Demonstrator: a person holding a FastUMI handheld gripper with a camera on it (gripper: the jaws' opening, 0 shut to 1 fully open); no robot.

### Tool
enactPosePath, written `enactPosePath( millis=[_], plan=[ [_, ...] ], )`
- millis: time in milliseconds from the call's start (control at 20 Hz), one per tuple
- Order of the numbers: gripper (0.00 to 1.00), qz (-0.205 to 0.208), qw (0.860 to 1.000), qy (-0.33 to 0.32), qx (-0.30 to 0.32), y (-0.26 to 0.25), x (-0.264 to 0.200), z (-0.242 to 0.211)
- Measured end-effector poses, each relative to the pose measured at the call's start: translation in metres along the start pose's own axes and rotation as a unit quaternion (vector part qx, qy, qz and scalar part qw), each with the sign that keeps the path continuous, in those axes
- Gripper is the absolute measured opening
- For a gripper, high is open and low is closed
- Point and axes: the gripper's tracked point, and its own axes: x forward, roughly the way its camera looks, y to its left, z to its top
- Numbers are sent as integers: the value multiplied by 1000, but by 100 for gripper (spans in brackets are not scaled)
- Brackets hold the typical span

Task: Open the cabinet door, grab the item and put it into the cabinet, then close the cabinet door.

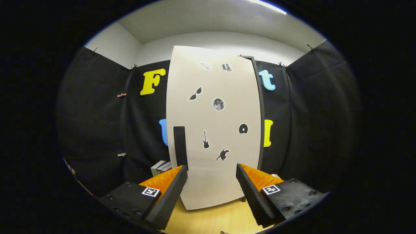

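A tall white cabinet stands on the wooden table just ahead of my gripper. Its door faces me and looks shut, with several small dark stickers on it. A black upright handle sits on the door's left side, just above my left fingertip. My fingers stand wide open with nothing between them, and the door's lower part shows in the gap. A small stack of box-like items lies left of the cabinet, behind my left finger.
The wooden tabletop runs under my fingers up to the cabinet's foot. Black cloth walls close in behind the cabinet and on both sides. A dark cabinet edge shows along the door's right side.
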Motion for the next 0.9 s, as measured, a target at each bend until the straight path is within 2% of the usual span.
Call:
enactPosePath(
  millis=[900],
  plan=[
    [98,-40,999,-11,-7,-34,-17,9]
  ],
)
